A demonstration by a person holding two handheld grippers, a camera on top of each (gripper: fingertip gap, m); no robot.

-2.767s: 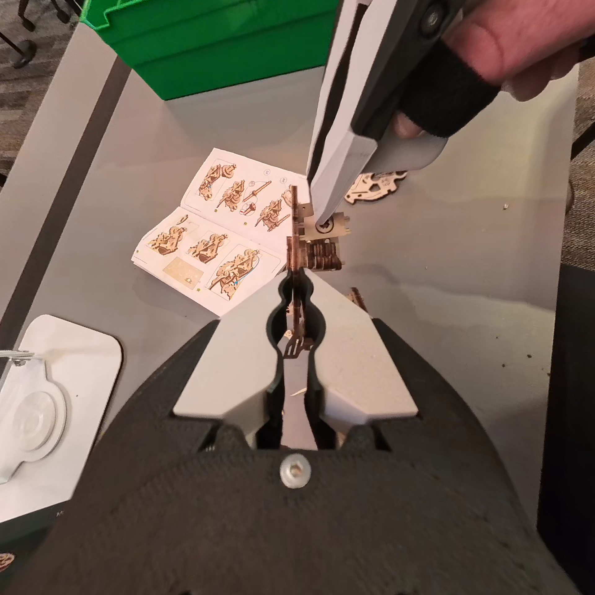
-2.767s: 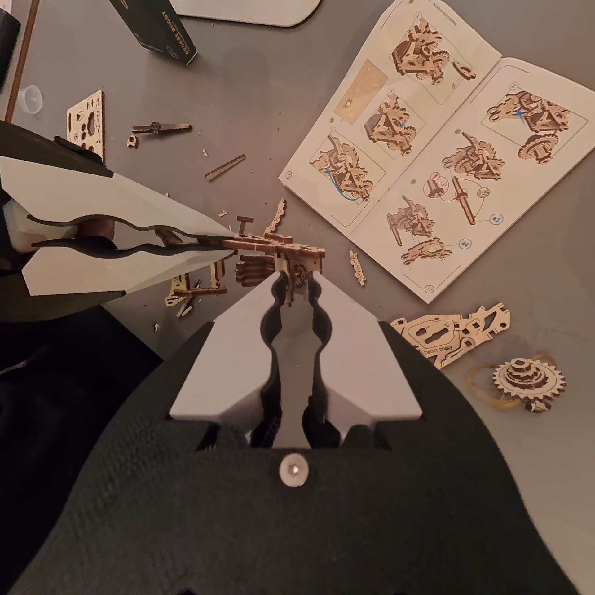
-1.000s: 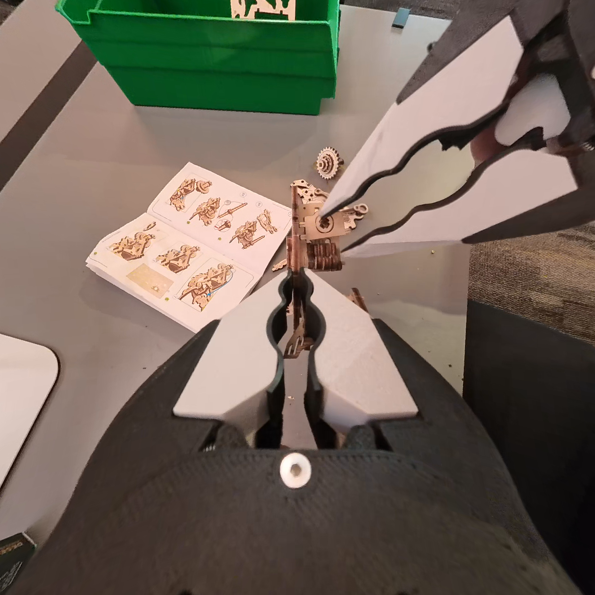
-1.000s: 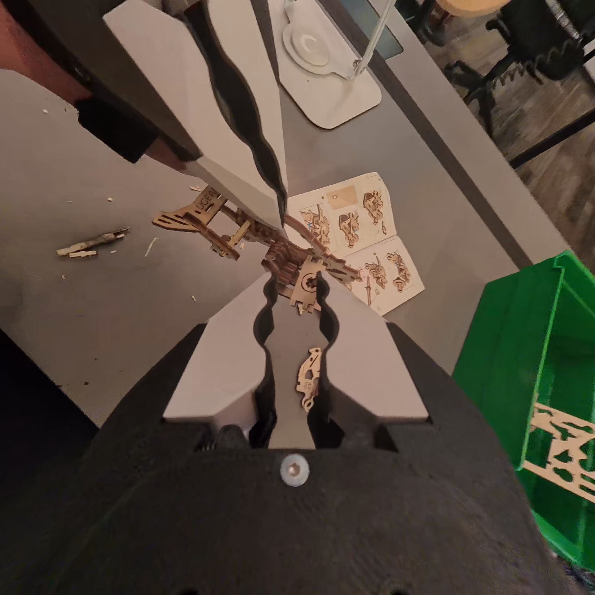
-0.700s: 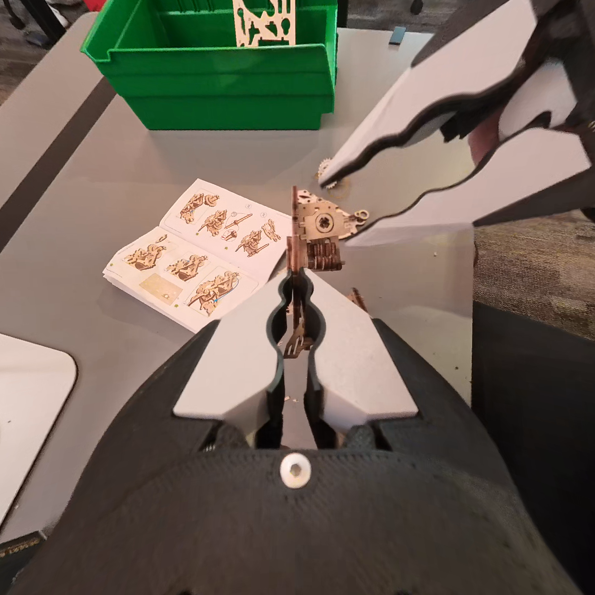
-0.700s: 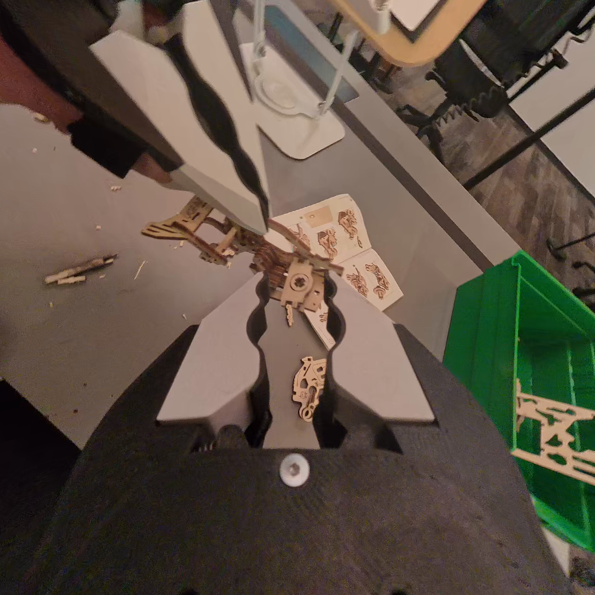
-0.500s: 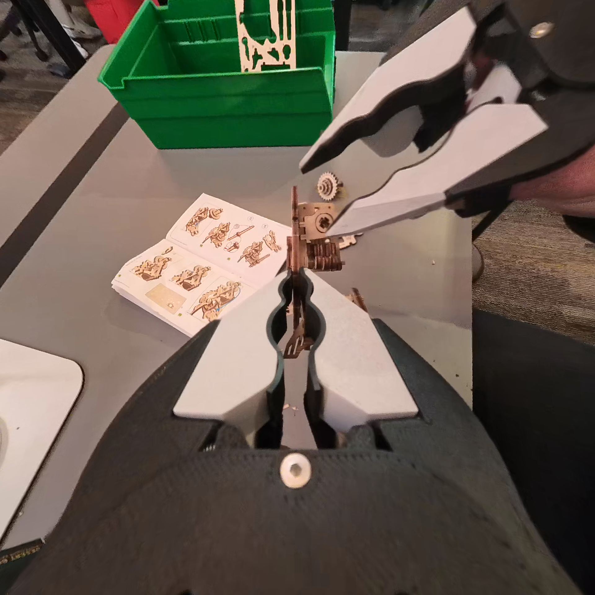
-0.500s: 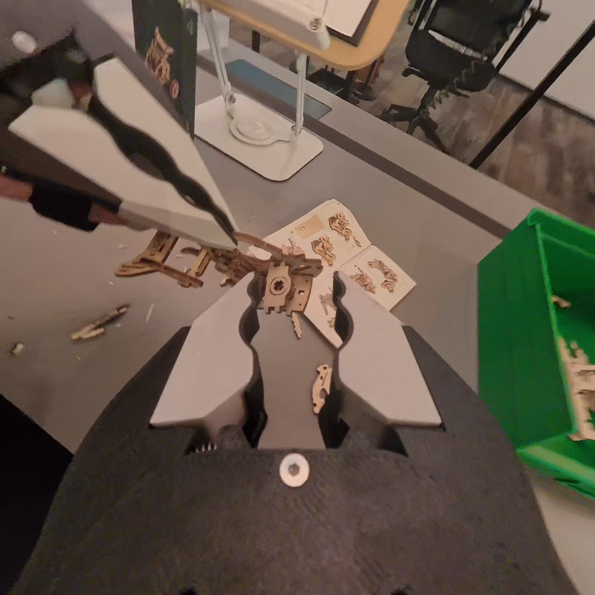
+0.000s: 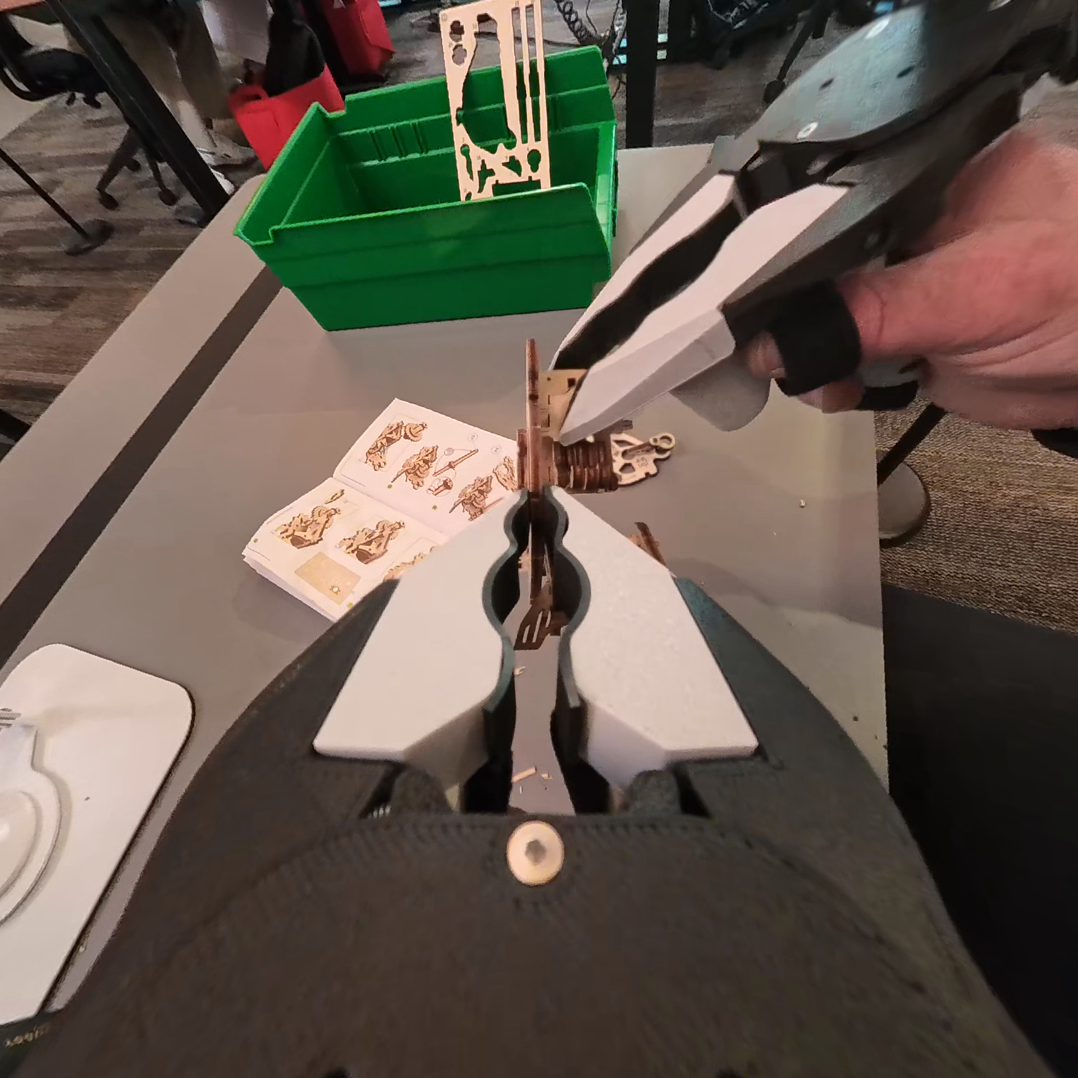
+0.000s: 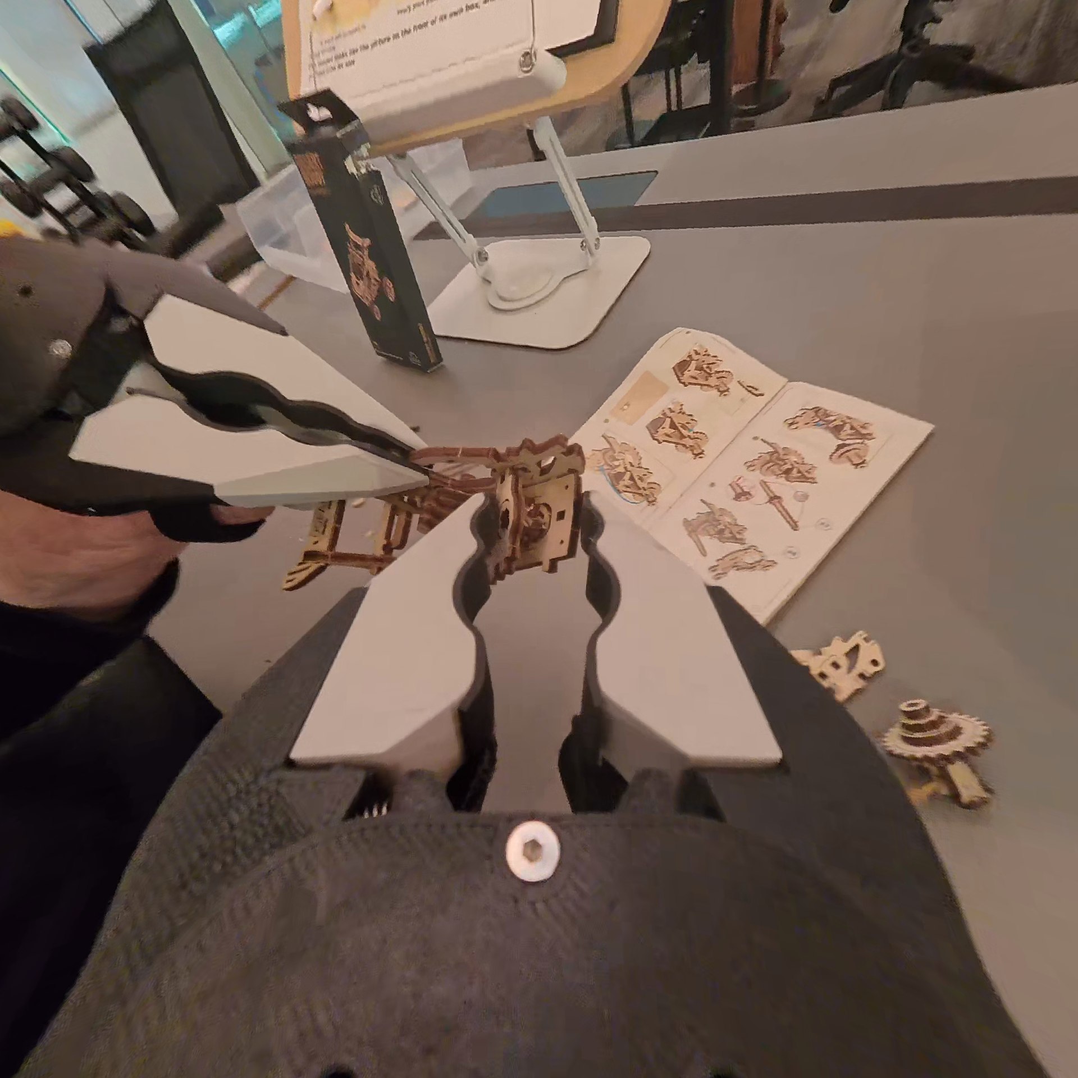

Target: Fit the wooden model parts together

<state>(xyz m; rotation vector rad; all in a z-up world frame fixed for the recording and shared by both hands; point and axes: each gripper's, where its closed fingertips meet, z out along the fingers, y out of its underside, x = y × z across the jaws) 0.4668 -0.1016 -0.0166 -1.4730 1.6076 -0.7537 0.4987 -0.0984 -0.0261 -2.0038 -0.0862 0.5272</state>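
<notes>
The partly built wooden model hangs above the grey table. My left gripper is shut on its thin brown frame, which stands edge-on between the fingers. My right gripper has its jaws on either side of the pale square block at the model's end, tight against it. In the left wrist view the right gripper comes in from the upper right, with the block between its tips. In the right wrist view the left gripper comes in from the left and pinches the brown frame.
A green bin with a punched wooden sheet stands at the back. An open instruction booklet lies under the model. A loose gear and a flat part lie to the right. A black box and a white stand base are behind. Across from one pair of fingers to the other is roughly 4 cm.
My right gripper let go of the model, opened wide, swung round to a new angle and has closed in on the pale block. My left gripper keeps its hold.
</notes>
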